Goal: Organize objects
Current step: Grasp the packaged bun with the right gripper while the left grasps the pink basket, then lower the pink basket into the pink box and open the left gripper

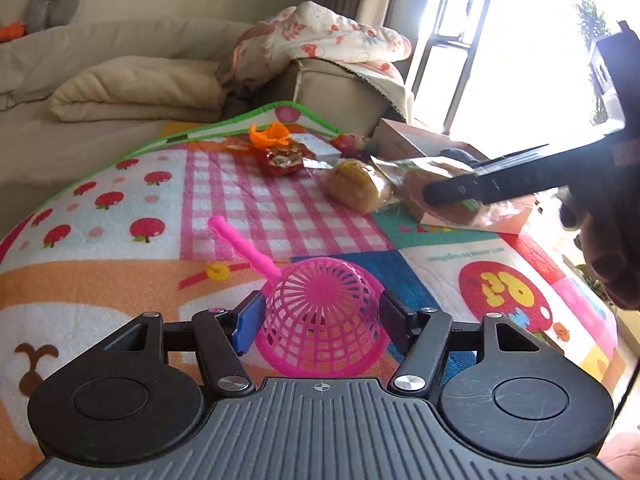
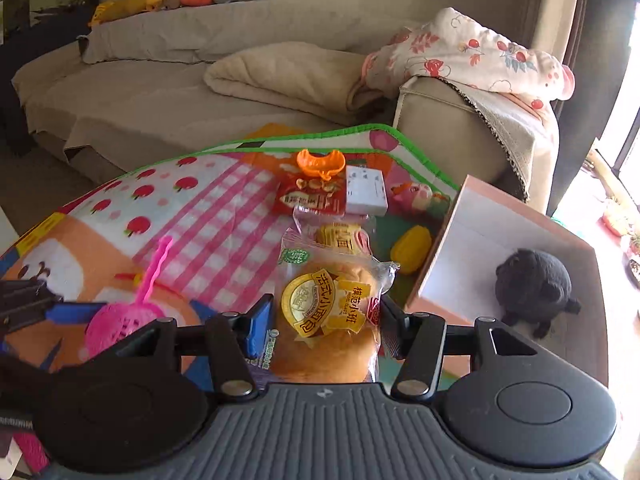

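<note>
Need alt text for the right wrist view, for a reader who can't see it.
The right claw straddles a wrapped bread bun on a colourful play mat. To its right lies an open box holding a dark plush toy; at left, the left claw meets a pink strainer.

A bright play mat [image 2: 224, 200] with apples and pink squares holds everything. On it lie a pink scoop [image 1: 320, 316] low in the middle, two bread packs [image 1: 358, 190], a red snack bag [image 2: 310, 198], an orange toy [image 2: 320, 162], a white box [image 2: 366, 190], a yellow toy [image 2: 412, 248] and a pink-edged box [image 2: 472, 236] at right.
</note>
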### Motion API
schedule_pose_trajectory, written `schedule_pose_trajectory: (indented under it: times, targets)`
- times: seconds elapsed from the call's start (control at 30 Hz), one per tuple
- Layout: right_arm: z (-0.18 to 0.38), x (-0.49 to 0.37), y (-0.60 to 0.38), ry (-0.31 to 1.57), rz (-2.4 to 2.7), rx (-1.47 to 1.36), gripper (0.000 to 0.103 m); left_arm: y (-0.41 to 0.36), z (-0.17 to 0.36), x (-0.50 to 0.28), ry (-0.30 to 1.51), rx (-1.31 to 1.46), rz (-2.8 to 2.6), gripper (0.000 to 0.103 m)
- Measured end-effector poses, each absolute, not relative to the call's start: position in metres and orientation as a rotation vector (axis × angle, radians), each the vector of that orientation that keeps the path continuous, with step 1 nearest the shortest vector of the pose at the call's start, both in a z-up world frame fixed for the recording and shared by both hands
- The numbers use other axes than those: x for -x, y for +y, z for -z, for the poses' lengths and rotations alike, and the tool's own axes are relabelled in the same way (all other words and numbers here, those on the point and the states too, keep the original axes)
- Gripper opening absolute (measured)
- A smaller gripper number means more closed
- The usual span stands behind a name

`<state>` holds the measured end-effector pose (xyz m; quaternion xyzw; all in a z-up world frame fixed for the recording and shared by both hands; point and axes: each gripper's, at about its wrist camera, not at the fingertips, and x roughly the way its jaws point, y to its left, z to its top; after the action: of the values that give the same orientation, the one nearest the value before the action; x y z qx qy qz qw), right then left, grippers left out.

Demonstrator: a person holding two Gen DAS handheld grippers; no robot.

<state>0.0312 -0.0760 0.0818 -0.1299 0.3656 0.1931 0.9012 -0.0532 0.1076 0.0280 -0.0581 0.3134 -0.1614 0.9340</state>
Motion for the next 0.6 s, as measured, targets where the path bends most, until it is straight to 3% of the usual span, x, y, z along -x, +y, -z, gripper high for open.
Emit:
schedule_pose_trajectory:
  times: [0.3,0.6]
  targets:
    - [-0.063,0.069,-0.164,0.687,-0.254,0.241,0.055,0.046,-0.055,0.062,0.627,-0.031,0.446,0.068]
    - [-0.061,0.096,-0.227,0.583,-0.141,0.121,0.055,-0.059,-0.116,-0.008,0.423,-0.290,0.577,0.068]
